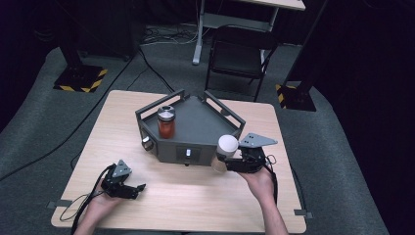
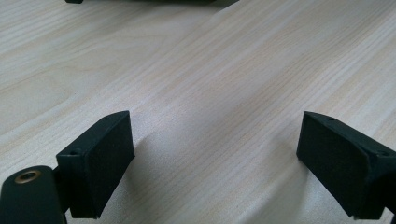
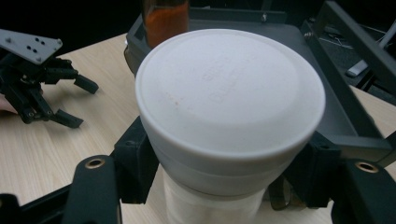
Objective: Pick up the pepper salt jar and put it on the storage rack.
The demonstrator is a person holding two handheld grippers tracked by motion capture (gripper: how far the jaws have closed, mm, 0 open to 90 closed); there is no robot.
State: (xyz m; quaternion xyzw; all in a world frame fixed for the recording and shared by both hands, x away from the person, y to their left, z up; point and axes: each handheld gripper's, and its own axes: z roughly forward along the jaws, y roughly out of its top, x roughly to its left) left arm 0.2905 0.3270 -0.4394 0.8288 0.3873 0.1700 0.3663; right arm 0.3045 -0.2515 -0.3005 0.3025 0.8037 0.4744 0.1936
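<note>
White-lidded plastic jar [image 3: 229, 121] sits clamped between the pads of your right gripper [image 1: 238, 160], held above the light wooden table [image 1: 195, 196] at the front right corner of the dark grey metal tray [image 1: 205, 125]. Keep it upright and clear the rail before setting it beside the orange-filled glass jar [image 1: 166, 122]. Your left gripper [image 1: 128, 186] rests wide open, empty. Faint embossing on the lid is unreadable.

The white-lidded jar's [image 3: 219, 135] lower body runs off the right gripper view's bottom edge, contents unreadable.
</note>
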